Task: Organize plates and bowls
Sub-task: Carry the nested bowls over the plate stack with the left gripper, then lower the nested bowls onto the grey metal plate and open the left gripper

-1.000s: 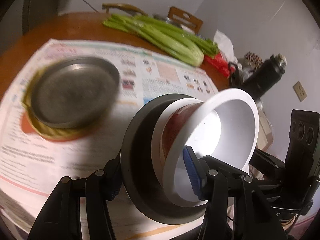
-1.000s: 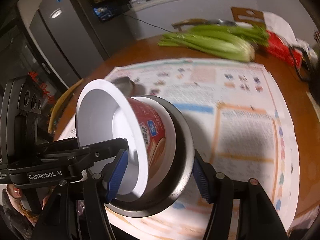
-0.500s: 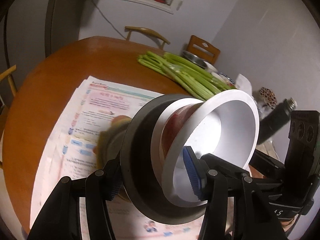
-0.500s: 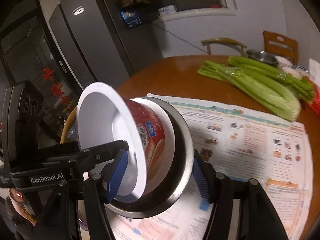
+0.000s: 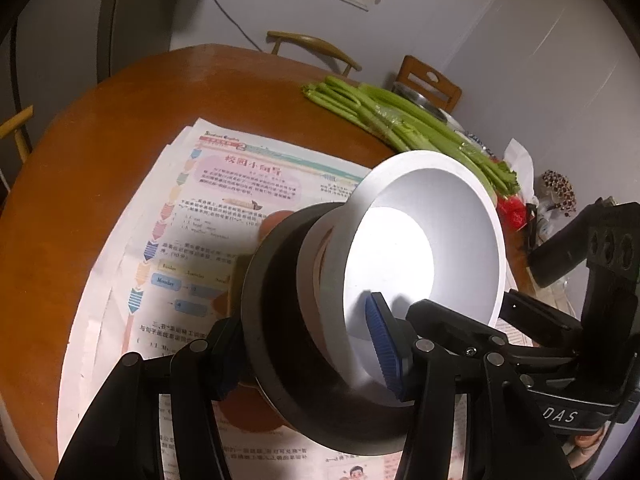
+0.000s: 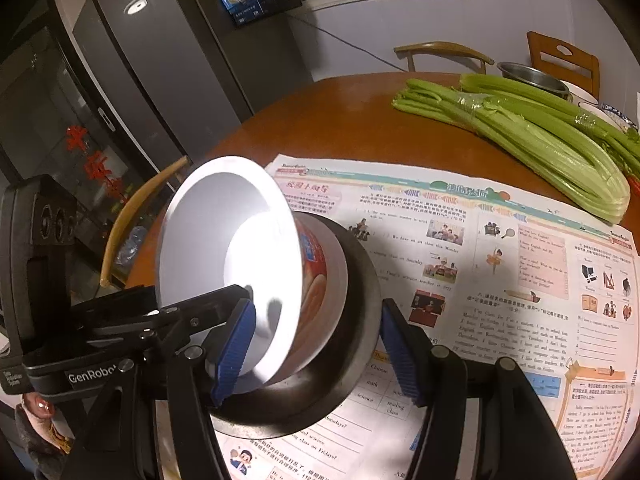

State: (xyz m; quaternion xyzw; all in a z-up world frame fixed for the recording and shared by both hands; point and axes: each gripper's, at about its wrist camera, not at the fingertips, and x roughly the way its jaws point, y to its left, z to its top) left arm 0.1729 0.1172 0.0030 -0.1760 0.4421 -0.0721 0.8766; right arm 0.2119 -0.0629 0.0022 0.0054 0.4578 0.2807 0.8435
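A stack of nested dishes is held between both grippers above the table: a dark metal plate outermost, a white bowl rim, then a red-printed white paper bowl. My left gripper is shut on the stack's edge. My right gripper is shut on the same stack, seen as the paper bowl and the dark plate. The stack is tilted on its side. A brownish dish on the newspaper is mostly hidden behind the stack.
Newspapers cover the near part of the round wooden table. Celery bunches lie at the far right, with a steel bowl behind. Chairs stand around. A dark fridge is on the left.
Both grippers with the stack have risen and pulled back from the table. The metal plate on the yellow dish seen a second ago is now hidden behind the stack.
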